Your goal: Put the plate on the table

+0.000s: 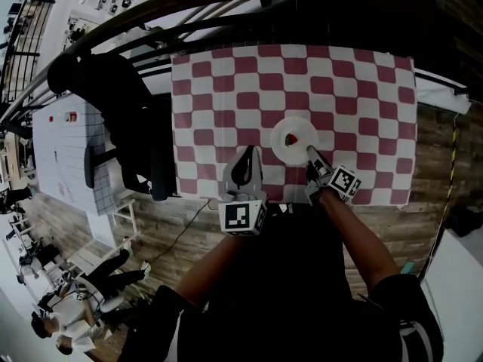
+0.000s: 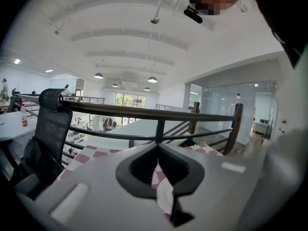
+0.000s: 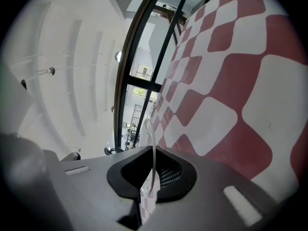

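A small white plate (image 1: 290,129) with a little red thing (image 1: 292,139) on it sits low over the red-and-white checked table (image 1: 226,89), near its front edge. My right gripper (image 1: 311,154) is shut on the plate's near rim. In the right gripper view the rim (image 3: 153,174) shows edge-on between the jaws of the right gripper (image 3: 152,150), with the checked cloth (image 3: 231,81) close beside. My left gripper (image 1: 248,151) hovers to the plate's left, its fingertips touching and holding nothing. Through the left gripper (image 2: 157,146) a bit of the plate (image 2: 163,197) shows.
A black office chair (image 1: 113,96) stands at the table's left side, with a white desk (image 1: 68,157) beyond it. A dark railing (image 1: 151,21) curves behind the table's far edge. Wooden floor (image 1: 438,172) lies to the right.
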Demonstrator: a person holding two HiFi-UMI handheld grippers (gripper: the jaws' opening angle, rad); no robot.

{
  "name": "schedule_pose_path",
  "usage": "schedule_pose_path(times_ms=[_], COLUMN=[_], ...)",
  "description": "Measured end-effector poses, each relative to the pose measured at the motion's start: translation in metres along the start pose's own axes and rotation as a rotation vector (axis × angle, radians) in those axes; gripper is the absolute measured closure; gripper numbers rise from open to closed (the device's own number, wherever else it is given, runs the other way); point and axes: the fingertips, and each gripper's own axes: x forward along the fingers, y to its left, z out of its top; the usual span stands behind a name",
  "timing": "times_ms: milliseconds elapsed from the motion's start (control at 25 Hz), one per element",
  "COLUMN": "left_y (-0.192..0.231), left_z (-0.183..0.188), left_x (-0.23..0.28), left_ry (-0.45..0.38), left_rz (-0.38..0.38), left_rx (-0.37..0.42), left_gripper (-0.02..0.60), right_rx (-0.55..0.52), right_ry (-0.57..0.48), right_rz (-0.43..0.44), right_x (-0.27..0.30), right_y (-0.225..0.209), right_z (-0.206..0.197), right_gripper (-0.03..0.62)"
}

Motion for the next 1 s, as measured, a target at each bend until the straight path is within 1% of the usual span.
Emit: schedule_pose_path(times_ms=[160,320,480,600,760,920,1000], left_y=[-0.004,-0.001,0.0,-0.002,-0.006,-0.002,0.001], left_z=[0.0,0.0,0.002,-0.002,-0.007,-0.018,-0.018], left_x=[0.0,-0.004,-0.006,-0.006,-0.009,-0.014,-0.016], left_ry=[0.009,0.024,0.014,0.024,0.027,0.057,0.062], left_rz=[-0.004,0.014,0.032,0.034,0.016,0.026,0.038], left_rx=[0.001,0.042,0.081,0.068,0.064,0.058,0.059], left_gripper=[0.572,0.572,0.572,0.572,0.572,0.572,0.572], right_rx=[-0.001,0.009,0.016,0.033,0.052,0.05,0.061], right_ry=[0.038,0.054,0.071,0.071,0.054,0.06,0.064], right_rz=[-0.024,-0.039,-0.05,-0.077,-0.099,-0.134,-0.149], right_x=[0.002,0.0,0.005,0.005,0.006,0.009,0.009], right_y=[-0.017,-0.029,-0.04,-0.049,-0.057,-0.063,-0.065], right_z=[-0.003,-0.005,-0.006,-0.008,-0.008,-0.008,-0.008], right_gripper=[0.585,0.585,0.585,0.583,0.582,0.582,0.582])
